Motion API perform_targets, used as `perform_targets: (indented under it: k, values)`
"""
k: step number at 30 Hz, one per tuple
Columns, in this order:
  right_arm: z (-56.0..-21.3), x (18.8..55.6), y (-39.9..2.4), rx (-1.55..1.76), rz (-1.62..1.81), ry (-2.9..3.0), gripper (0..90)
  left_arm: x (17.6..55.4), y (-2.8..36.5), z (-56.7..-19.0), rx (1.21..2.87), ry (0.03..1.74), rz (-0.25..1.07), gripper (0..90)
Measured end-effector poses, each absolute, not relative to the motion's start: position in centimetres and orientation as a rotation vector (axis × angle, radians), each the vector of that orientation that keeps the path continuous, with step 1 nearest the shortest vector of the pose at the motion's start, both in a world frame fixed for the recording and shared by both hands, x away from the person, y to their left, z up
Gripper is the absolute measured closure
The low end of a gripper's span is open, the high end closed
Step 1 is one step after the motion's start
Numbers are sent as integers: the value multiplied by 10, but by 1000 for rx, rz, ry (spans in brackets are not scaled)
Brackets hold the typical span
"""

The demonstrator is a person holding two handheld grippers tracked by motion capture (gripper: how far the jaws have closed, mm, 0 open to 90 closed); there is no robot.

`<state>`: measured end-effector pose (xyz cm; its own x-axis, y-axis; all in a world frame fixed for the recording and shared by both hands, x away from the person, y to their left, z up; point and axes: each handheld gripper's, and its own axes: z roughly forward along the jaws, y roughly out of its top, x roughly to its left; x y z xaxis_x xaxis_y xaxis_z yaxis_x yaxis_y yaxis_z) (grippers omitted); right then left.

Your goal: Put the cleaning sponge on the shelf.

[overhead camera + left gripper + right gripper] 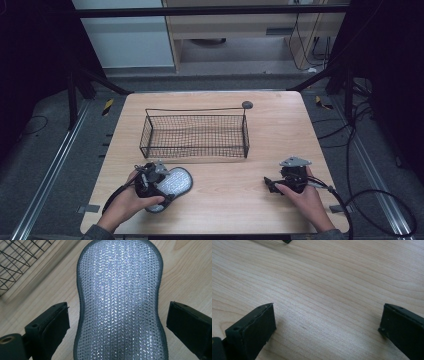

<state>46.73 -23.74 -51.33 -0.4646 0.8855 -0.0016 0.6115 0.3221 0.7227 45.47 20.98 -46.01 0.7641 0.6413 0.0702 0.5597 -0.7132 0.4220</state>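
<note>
A silver, glittery mesh scouring pad (175,181) with a grey edge lies flat on the wooden table near the front left. My left gripper (160,186) is open and low over it. In the left gripper view the pad (120,302) runs up between the two jaws of the left gripper (118,305), with a narrow gap on each side. My right gripper (270,184) rests at the front right, pointing left. Its own view shows the right gripper (328,306) open, with bare wood between the jaws.
A black wire basket (195,150) with nothing visible inside stands mid-table, just beyond the pad; its corner (17,260) shows in the left gripper view. A small dark round object (247,104) lies behind the basket's right end. Bare table (235,200) stretches between the two hands.
</note>
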Motion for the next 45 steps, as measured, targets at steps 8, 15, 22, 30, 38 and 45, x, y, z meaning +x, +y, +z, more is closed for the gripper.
perform_targets:
  k: [8,15,22,30,38,45]
  values:
    - [-513,467,-238,1324,938,2197,4,459,207,-469,2587,921,274,39]
    - [-513,467,-238,1323,937,2197,4,463,204,-474,2596,931,261,31]
    - [-513,467,-238,1323,938,2198,4,464,203,-477,2602,928,249,29]
    - [-513,467,-238,1321,937,2200,4,466,203,-483,2605,939,226,23]
    - [-513,467,-238,1320,937,2200,4,468,206,-485,2590,957,216,6]
    - [-513,466,-238,1320,935,2200,4,469,208,-485,2575,966,218,17]
